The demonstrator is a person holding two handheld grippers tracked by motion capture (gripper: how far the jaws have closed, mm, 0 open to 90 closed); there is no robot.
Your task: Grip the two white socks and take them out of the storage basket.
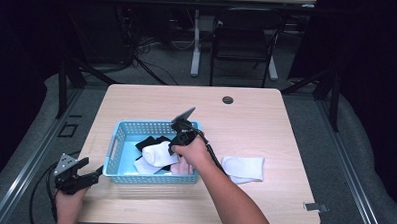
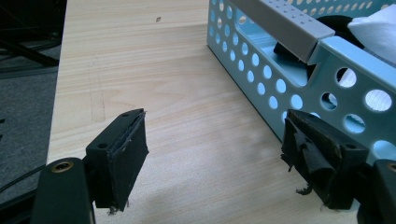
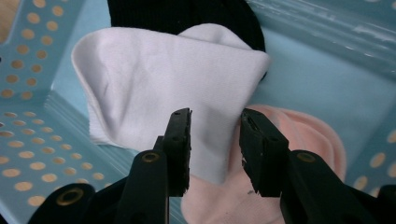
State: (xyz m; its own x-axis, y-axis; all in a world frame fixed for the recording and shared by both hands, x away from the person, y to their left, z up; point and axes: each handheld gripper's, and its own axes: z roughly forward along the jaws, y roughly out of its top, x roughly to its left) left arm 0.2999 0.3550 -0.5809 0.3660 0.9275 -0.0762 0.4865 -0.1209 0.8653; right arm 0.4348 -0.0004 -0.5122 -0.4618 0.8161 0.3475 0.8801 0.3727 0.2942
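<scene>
1. The right hand-held gripper (image 3: 214, 122) is down inside the blue basket (image 1: 116, 139) on the worktop (image 1: 266, 114); its jaws stand a little apart around a fold of the white sock (image 3: 154, 79), which passes between them; I cannot tell whether they already bite or are just closing.
2. That white sock lies in the basket on top of a black sock (image 3: 187, 14) and a pink one (image 3: 299, 135); another white sock (image 1: 243, 167) lies flat on the worktop just beside the basket's right wall.
3. The left hand-held gripper (image 2: 212, 154) waits low at the basket's left end, jaws spread wide with nothing between them.
4. To my eye the step is picking the white sock out of the basket; next the jaws need to press firmly on the fold, then lift straight up so the pink sock beneath does not drag along; the left hand-held gripper could steady the basket.
</scene>
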